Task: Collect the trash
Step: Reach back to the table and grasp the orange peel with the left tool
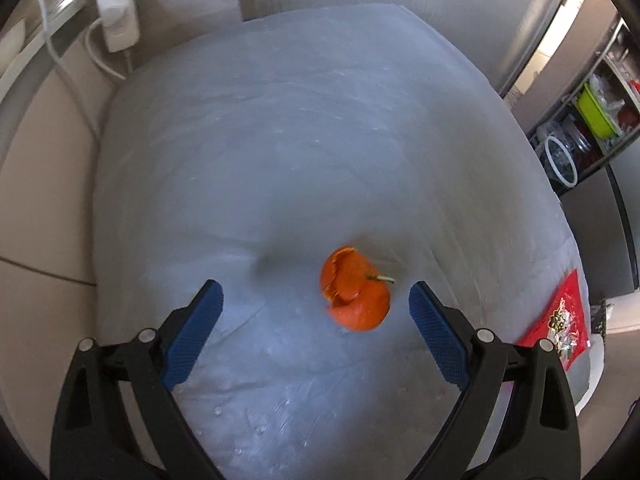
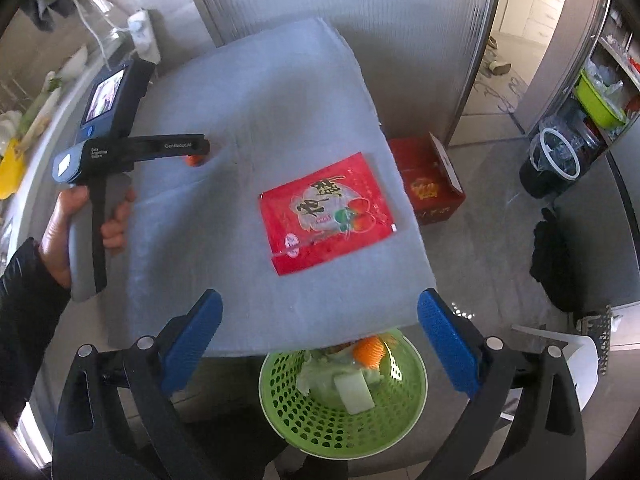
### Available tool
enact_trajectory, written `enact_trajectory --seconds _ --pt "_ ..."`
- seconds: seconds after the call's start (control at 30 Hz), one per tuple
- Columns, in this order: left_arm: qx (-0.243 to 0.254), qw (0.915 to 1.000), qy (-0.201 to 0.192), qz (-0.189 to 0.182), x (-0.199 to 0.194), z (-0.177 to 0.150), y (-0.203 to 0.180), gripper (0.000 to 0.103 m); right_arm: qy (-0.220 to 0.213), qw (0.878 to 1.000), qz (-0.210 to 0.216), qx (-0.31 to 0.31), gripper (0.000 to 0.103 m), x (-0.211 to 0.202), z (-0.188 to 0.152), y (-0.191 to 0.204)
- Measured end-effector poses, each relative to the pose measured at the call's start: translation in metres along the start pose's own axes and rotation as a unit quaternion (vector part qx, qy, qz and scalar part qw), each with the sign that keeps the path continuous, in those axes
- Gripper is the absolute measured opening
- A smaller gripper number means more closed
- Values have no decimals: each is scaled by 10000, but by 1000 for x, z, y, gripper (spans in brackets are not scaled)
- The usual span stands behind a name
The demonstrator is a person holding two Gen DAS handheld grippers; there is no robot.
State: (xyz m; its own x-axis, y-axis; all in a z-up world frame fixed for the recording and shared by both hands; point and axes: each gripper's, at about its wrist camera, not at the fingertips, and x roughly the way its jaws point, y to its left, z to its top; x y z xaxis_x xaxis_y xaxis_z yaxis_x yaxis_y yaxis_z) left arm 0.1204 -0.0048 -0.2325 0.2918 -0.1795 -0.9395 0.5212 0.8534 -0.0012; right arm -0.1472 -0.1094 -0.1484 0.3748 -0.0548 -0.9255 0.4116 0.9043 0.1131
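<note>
An orange peel [image 1: 354, 290] with a stem lies on the grey-white foam sheet [image 1: 300, 140] covering the table. My left gripper [image 1: 316, 298] is open and empty, its blue pads on either side of the peel, just short of it. A red snack wrapper [image 2: 326, 212] lies flat near the table's right edge; it also shows in the left wrist view [image 1: 560, 320]. My right gripper [image 2: 320, 308] is open and empty, above the table's near edge and over a green perforated basket [image 2: 280, 408] holding peel and scraps. The left gripper [image 2: 196, 150] shows in the right wrist view, with the peel partly hidden behind its tip.
A red cardboard box [image 2: 428, 176] sits on the floor right of the table. A white power strip [image 1: 116, 12] hangs at the far left. Shelves with a green tub [image 2: 600, 100] and a black pot [image 2: 552, 164] stand at right. A white chair [image 2: 576, 360] stands near the basket.
</note>
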Motion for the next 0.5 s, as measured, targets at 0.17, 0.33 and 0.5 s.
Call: enact_trajectory --seconds 0.17,0.33,0.5 --pt "-61 9999 57 -141 6 3 -1 87 169 9998 -40 -10 98 11 6 3" --pt "-138 9998 83 -95 9 4 1 78 211 9998 -37 -25 98 14 11 3" --pt "-100 9998 94 -111 12 8 2 30 200 9998 -62 -46 98 13 14 2"
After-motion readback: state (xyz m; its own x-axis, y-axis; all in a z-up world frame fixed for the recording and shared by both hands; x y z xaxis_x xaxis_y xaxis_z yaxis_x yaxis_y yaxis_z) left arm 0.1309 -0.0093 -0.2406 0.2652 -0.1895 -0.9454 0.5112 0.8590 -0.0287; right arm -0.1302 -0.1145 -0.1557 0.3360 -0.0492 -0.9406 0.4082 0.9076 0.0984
